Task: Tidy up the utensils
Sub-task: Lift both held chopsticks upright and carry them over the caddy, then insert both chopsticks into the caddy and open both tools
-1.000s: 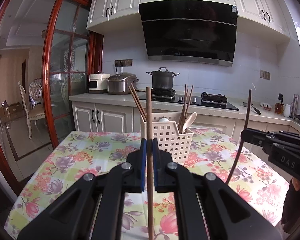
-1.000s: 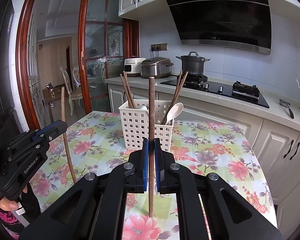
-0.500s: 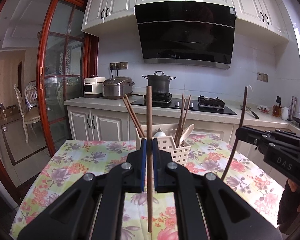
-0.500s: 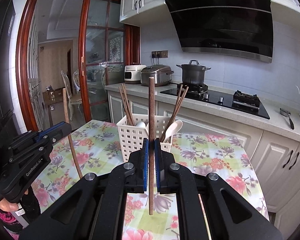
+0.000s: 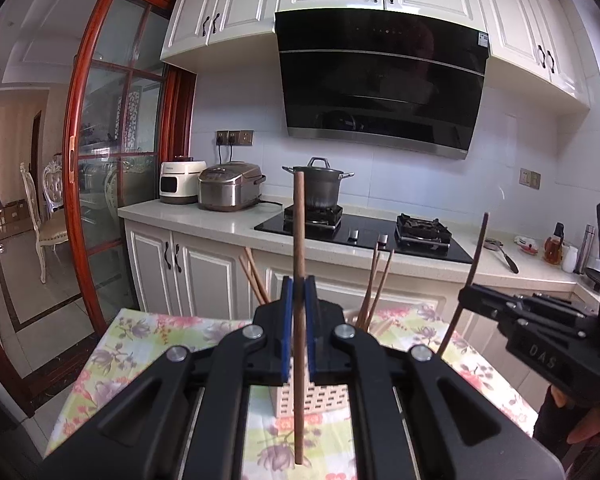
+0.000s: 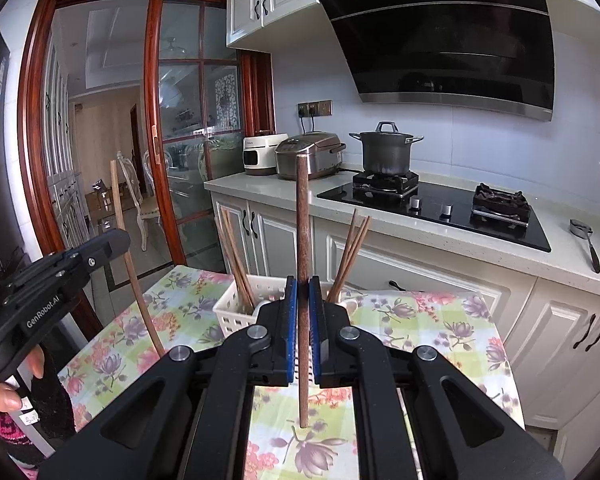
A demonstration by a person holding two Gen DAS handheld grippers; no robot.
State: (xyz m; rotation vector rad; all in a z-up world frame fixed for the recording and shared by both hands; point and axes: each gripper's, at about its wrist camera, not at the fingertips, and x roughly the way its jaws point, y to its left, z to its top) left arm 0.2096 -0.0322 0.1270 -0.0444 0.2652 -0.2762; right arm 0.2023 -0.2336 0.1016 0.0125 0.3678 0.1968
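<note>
1. Left gripper (image 5: 299, 300): blue-padded fingers (image 5: 287, 312) pinched together on a long brown wooden chopstick (image 5: 299, 240), gripped near mid-length and held upright, lower tip hanging free above the table.
2. Right gripper (image 6: 303, 300): blue-padded fingers (image 6: 291, 312) likewise clamped on a darker brown wooden chopstick (image 6: 302, 220), upright, lower tip clear of the tablecloth.
3. Seen from the other side: right gripper at the right edge of the left wrist view (image 5: 464, 294), chopstick slanting through it (image 5: 478, 248); left gripper at the left edge of the right wrist view (image 6: 118, 242), lighter chopstick (image 6: 118, 200) passing through it at a slight tilt.
4. Just beyond both sets of fingers: white perforated plastic utensil basket (image 6: 230, 312), standing on the table, partly hidden by the black gripper bodies.
5. Inside the basket: two bunches of brown chopsticks, one leaning left (image 6: 232, 248), one leaning right (image 6: 352, 248).
6. Under the basket: table with floral patterned tablecloth (image 6: 440, 320).
7. Further back: white kitchen counter (image 5: 220, 220) carrying a metal rice cooker (image 5: 230, 192), with a dark lidded pot (image 5: 320, 184) on a black gas hob (image 5: 364, 232).
</note>
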